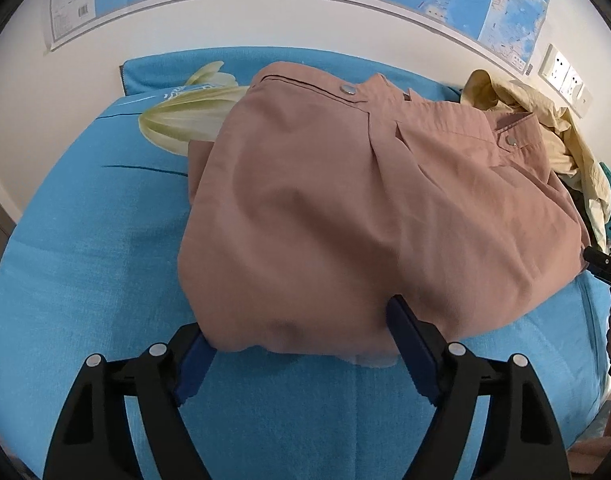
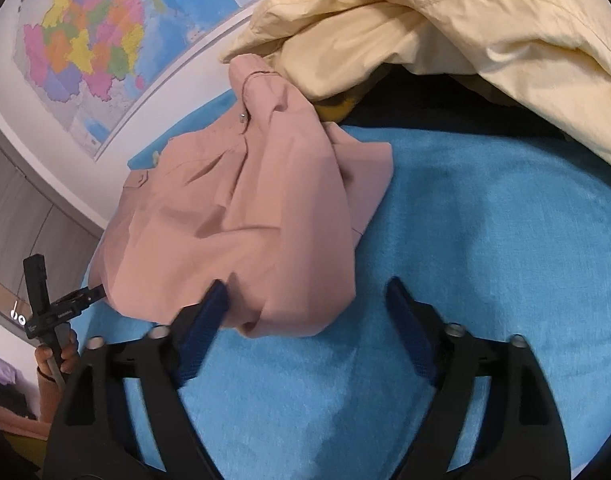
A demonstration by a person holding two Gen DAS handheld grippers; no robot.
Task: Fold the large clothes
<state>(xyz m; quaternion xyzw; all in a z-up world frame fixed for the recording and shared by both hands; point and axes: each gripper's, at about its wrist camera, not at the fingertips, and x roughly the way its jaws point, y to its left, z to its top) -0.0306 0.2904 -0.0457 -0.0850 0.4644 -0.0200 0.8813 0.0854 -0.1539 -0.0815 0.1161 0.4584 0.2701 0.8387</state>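
Home bedroom: blue bedsheet [image 1: 85, 240], wall maps [image 2: 85, 40], sockets [image 1: 565, 76], piled clothes [image 2: 465, 20].

Black gripper [image 1: 301, 344] frames, blue ribbed jaws, silver screws.

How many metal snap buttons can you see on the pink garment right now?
2 in the left wrist view: one snap on the pink garment near its far edge, another snap further right by the collar. More may be hidden in folds.

I see a matt pink woven cloth garment [image 1: 345, 208] with shiny metal snaps [image 1: 348, 89] lying on a nubbly blue cloth surface [image 1: 85, 280], and my fingers [image 1: 411, 344] wear ribbed blue pads.
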